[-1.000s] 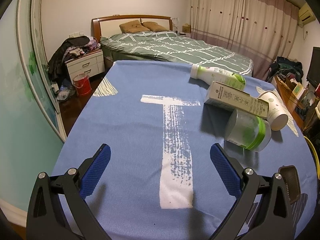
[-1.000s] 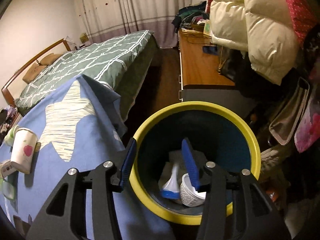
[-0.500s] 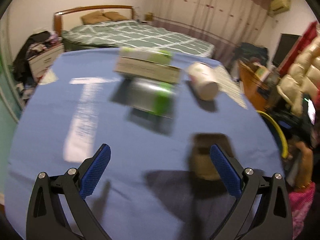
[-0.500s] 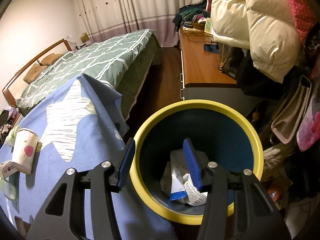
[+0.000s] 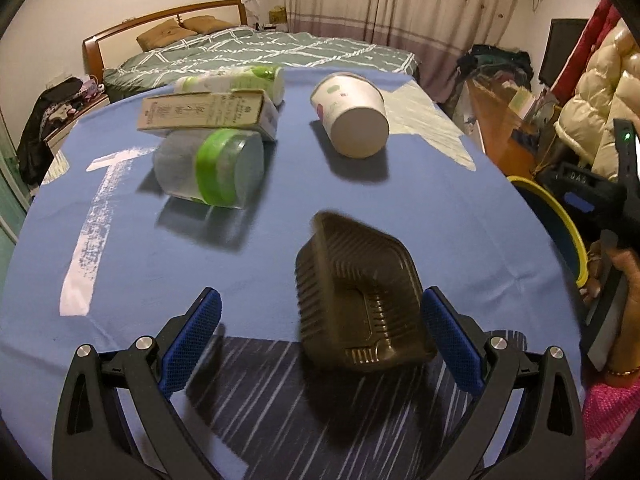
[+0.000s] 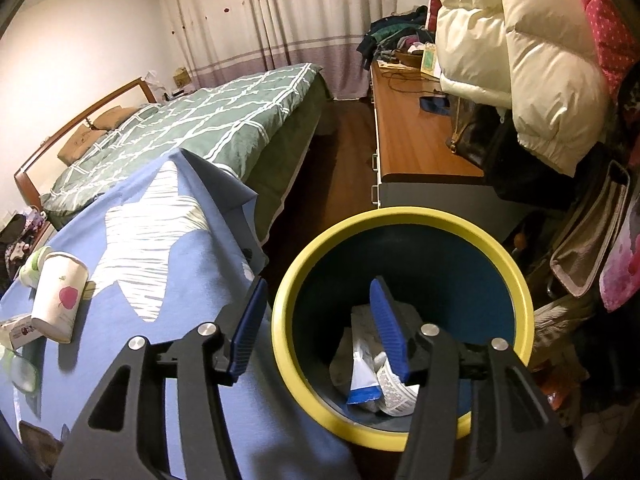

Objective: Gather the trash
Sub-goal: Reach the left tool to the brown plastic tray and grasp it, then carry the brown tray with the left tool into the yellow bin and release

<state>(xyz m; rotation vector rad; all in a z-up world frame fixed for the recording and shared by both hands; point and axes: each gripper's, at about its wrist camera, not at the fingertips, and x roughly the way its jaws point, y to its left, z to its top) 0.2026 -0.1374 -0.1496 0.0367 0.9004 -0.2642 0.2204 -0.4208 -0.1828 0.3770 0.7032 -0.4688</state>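
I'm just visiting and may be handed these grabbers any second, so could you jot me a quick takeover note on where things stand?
Left gripper: open, empty, low over the blue tablecloth, the dark plastic tray lying between its fingers but not gripped.
Right gripper: open, empty, hanging over the near rim of the yellow-rimmed bin.
Done: a few wrappers and a small tub lie in the bin.
Left on the table: the tray, the paper cup, the green-lidded jar, the carton resting on it, and a bottle behind.
Likely next: close on the tray and carry it to the bin at the table's right.
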